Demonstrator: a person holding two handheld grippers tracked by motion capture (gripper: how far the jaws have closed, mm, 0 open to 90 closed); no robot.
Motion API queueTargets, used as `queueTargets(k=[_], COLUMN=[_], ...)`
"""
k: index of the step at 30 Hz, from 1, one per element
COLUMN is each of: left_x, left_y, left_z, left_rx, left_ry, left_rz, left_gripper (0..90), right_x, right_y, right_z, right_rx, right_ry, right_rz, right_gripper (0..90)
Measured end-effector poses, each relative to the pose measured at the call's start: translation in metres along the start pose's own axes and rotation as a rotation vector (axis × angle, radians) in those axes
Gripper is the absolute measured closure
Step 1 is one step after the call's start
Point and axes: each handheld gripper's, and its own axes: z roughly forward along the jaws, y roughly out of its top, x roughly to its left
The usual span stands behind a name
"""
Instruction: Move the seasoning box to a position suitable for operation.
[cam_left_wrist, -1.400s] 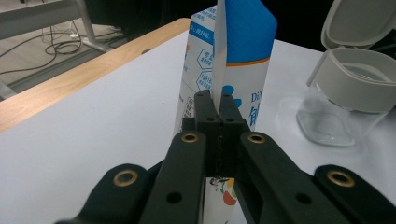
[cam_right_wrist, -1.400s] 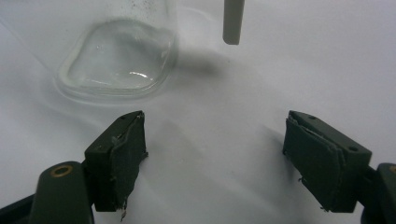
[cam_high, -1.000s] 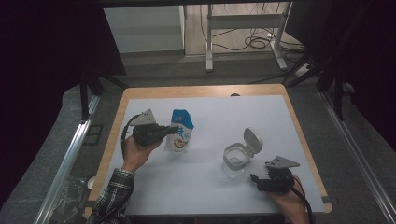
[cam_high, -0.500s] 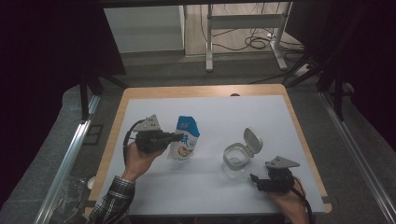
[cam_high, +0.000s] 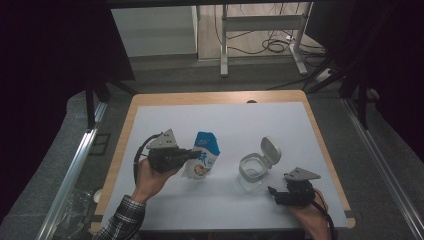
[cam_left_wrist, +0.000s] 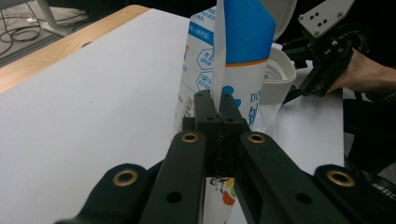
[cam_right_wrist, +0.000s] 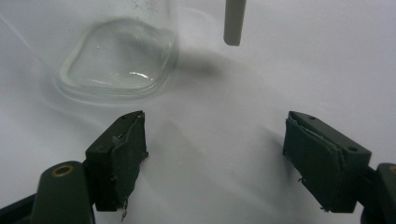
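Observation:
A blue and white pouch (cam_high: 203, 159) with printed text stands tilted left of the table's middle. My left gripper (cam_high: 192, 155) is shut on its side seam; in the left gripper view the jaws (cam_left_wrist: 217, 100) pinch the thin edge of the pouch (cam_left_wrist: 247, 51). To the right stands a clear plastic container (cam_high: 252, 171) with its flip lid (cam_high: 270, 149) hinged open. My right gripper (cam_high: 274, 192) rests open on the table just in front of it, nothing between its fingers. In the right gripper view the container's clear base (cam_right_wrist: 116, 60) lies just beyond the open gripper (cam_right_wrist: 215, 154).
A white sheet (cam_high: 225, 125) covers most of the wooden table (cam_high: 150, 99). A metal rail (cam_high: 70, 170) runs along the left side. Beyond the far edge stand desk legs and cables (cam_high: 270, 45) on the floor.
The left hand has carried the pouch a little to the right and toward the front edge, closer to the container. The right gripper has stayed where it was.

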Motion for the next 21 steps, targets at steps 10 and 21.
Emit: queueTargets(k=[10, 21], left_x=[-0.015, -0.026], left_y=[0.001, 0.006], left_z=[0.005, 0.009], left_rx=[0.017, 0.005], left_ry=[-0.016, -0.048], left_rz=[0.0, -0.006], left_gripper=[90.0, 90.0], right_x=[0.009, 0.022], right_y=[0.001, 0.005], right_z=[-0.006, -0.019], right_rx=[-0.013, -0.041], right_ry=[0.013, 0.099], right_rz=[-0.015, -0.003], right_gripper=[22.1, 26.9])
